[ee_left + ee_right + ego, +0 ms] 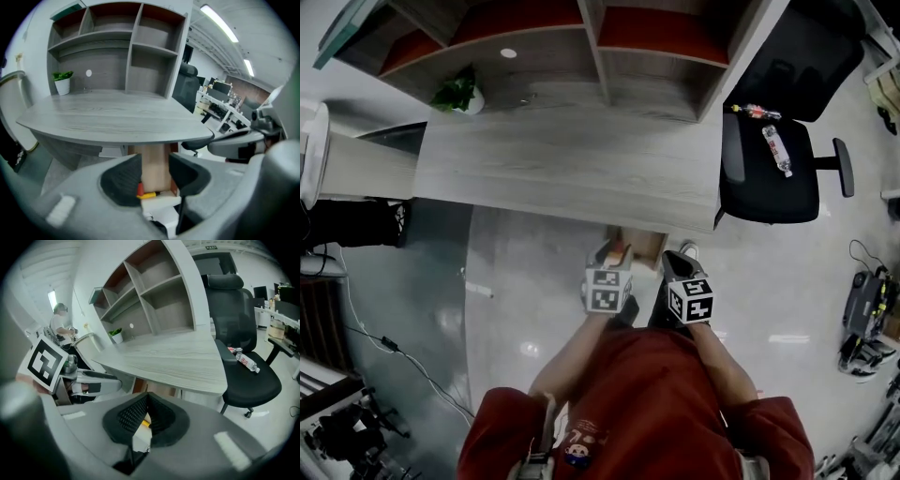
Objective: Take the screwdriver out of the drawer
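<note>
Plant [459,92] in a white pot: far left corner of the desk [572,159], against the shelf unit [591,42]. Rest of the desktop bare, grey wood grain.

Left gripper [154,160]: held low in front of the desk edge, pointing in under it. Jaws apart, nothing clamped. Between them its view shows the brown inside of the drawer [639,246].

Drawer: pulled out from under the desk's front edge; in the head view it lies between and just ahead of the two grippers.

Screwdriver [148,194]: lying in the drawer, close behind the white front panel. Red and yellow handle visible. It sits low in the gap between the left jaws, next to the left pad, not gripped. Shaft too small to make out.

Right gripper [147,401]: just right of the drawer in the head view, level with the left one. Jaws brought together at the tips, a narrow slit widening below them. A bit of yellow shows through the slit, beyond the pads; nothing held.

Left gripper's marker cube [44,364] appears at the left edge of the right gripper view.

Chair [769,173]: black office type, at the desk's right end. Two bottles [776,150] lie on its seat.
</note>
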